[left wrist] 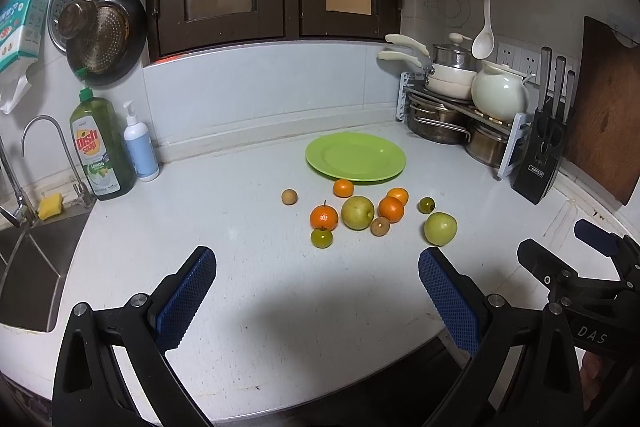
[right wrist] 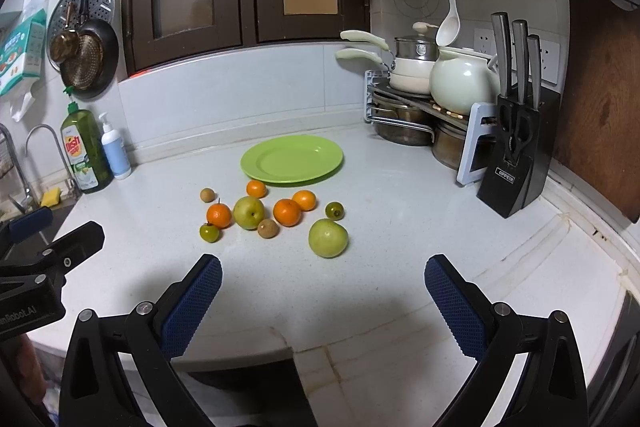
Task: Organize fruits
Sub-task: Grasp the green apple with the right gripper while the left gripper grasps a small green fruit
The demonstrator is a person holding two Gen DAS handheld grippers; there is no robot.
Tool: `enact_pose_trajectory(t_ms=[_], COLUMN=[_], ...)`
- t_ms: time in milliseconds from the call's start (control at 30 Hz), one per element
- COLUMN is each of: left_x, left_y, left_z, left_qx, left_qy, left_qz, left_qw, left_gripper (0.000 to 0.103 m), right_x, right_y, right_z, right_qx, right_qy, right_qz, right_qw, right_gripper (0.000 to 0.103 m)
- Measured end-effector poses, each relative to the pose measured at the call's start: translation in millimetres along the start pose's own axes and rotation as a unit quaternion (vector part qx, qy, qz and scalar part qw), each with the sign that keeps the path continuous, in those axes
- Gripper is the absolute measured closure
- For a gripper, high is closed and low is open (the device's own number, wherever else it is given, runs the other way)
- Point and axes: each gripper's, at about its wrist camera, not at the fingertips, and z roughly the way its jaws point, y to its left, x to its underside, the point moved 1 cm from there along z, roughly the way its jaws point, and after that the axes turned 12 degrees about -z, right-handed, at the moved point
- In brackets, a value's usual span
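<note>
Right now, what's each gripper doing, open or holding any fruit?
Left gripper: jaws open, holding nothing.
Right gripper: jaws open, holding nothing.

We see a glossy green plate (right wrist: 292,159), likely plastic, on a matt speckled stone-like counter (right wrist: 400,247). Our gripper pads (left wrist: 186,297) are blue textured rubber on matt black plastic arms. The pots (right wrist: 404,125) look like shiny steel, the kettle (right wrist: 462,77) glazed ceramic, the board (right wrist: 600,99) dark wood. The oranges (right wrist: 287,212) have dimpled, slightly shiny skins.
</note>
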Motion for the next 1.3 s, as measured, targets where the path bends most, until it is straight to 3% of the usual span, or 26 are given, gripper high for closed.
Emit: enact_pose_trajectory(t_ms=[767, 1200, 1300], left_x=[-8.3, -12.6, -14.2], left_y=[2.9, 14.3, 14.5], left_z=[19.5, 81.4, 98.6], left_qx=[0.005, 0.013, 0.022], left_qy=[0.012, 0.033, 0.039], left_qz=[0.003, 0.042, 0.056], left_qw=[0.9999, 0.9985, 0.9975], left_gripper=[0.000, 0.001, 0.006], right_x=[-5.2, -13.4, -17.0], right_y=[4.9, 19.9, 22.9], right_z=[21.3, 73.0, 91.6], right_qx=[-0.008, -0.004, 0.003], right_qy=[0.020, 0.058, 0.071], right_qz=[0.004, 0.009, 0.019], right_qw=[1.000, 0.998, 0.997], right_gripper=[0.001, 0.001, 0.001])
